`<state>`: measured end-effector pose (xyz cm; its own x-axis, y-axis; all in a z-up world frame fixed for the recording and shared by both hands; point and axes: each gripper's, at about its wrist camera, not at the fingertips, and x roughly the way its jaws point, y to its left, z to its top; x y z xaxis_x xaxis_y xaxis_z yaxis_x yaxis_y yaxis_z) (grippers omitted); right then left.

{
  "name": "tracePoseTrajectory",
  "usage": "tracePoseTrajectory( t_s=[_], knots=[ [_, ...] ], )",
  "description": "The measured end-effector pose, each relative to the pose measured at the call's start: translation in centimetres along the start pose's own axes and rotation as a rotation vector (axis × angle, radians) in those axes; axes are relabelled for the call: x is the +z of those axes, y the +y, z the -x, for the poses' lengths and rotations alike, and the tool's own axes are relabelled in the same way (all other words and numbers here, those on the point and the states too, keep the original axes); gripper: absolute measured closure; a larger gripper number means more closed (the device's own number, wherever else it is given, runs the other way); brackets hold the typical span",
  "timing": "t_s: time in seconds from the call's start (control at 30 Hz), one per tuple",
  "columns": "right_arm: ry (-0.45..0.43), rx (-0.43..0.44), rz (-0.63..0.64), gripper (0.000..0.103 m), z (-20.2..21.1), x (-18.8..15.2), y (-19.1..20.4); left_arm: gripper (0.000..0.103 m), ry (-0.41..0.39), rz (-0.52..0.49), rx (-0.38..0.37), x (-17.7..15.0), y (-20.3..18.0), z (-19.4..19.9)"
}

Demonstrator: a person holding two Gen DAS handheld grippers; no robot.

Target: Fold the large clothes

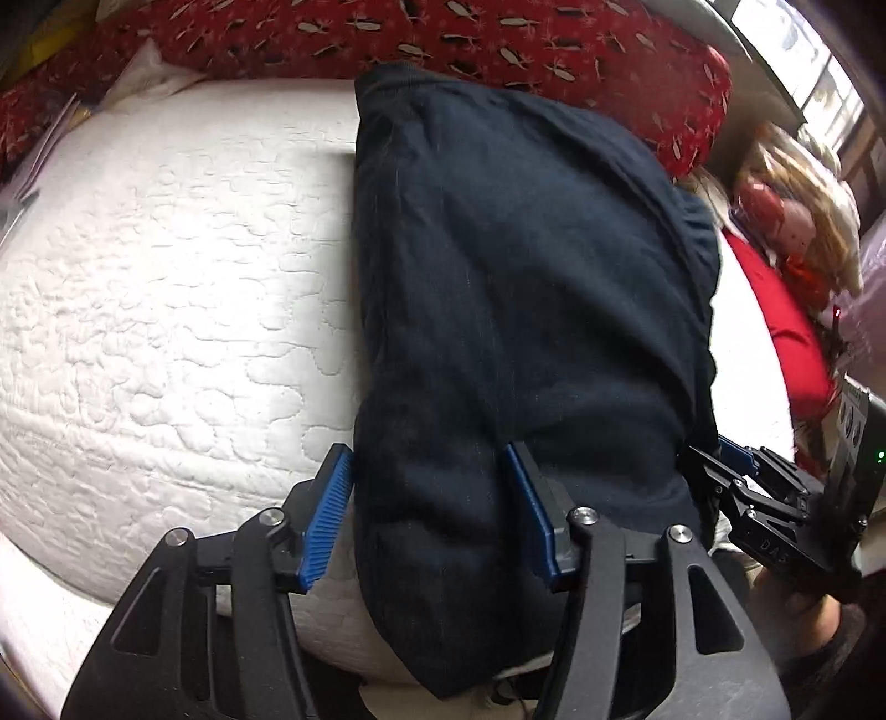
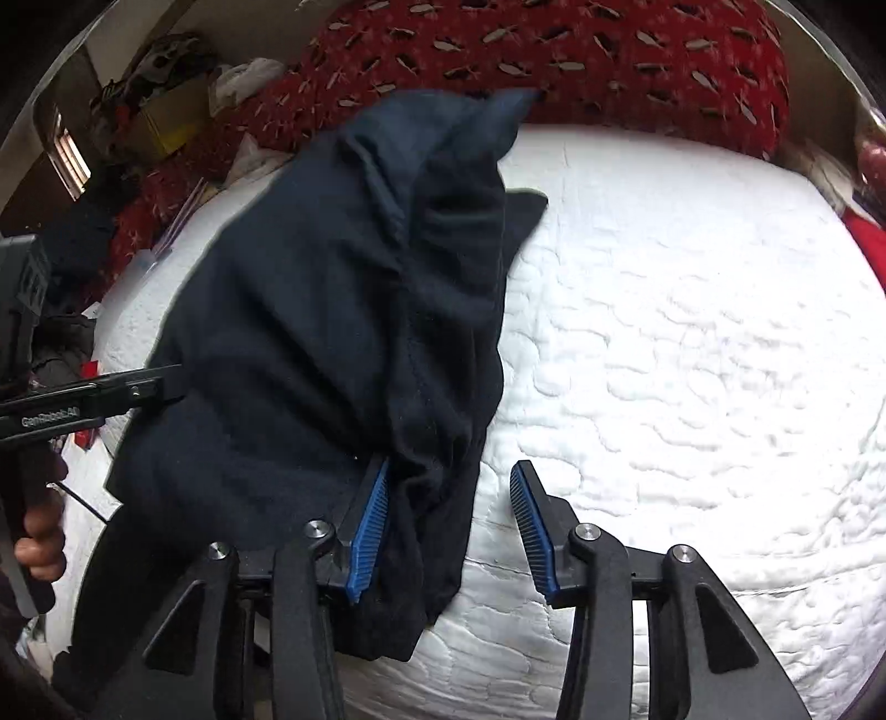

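A dark navy garment [image 1: 515, 277] lies folded into a long strip on the white quilted mattress [image 1: 166, 288]; its near end hangs over the front edge. My left gripper [image 1: 427, 448] is open above that near end, with cloth between its blue pads [image 1: 332, 515] but not pinched. In the right wrist view the same garment [image 2: 310, 310] shows bunched folds along its right side. My right gripper [image 2: 449, 465] is open over that right edge, one pad [image 2: 368, 531] touching loose cloth. Each gripper shows in the other's view: the right gripper [image 1: 736, 471] and the left gripper [image 2: 138, 387].
A red patterned pillow [image 1: 498, 39] runs along the far side of the mattress. A red cloth [image 1: 786, 327] and a doll [image 1: 797, 221] lie at the right edge. Boxes and clutter [image 2: 160, 105] stand beyond the left side. White mattress [image 2: 692, 343] extends right of the garment.
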<state>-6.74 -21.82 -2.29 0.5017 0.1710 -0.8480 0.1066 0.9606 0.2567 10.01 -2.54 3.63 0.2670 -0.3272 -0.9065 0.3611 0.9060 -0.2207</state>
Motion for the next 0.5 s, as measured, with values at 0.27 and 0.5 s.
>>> tracePoseTrajectory(
  t_s=[0.27, 0.5],
  knots=[
    [-0.195, 0.095, -0.021, 0.068, 5.5, 3.3, 1.3, 0.048, -0.12, -0.077, 0.031, 0.0, -1.4, 2.6],
    [-0.036, -0.006, 0.014, 0.103, -0.6, 1.9, 1.0, 0.043, -0.056, -0.105, 0.083, -1.2, -1.8, -0.2]
  ],
)
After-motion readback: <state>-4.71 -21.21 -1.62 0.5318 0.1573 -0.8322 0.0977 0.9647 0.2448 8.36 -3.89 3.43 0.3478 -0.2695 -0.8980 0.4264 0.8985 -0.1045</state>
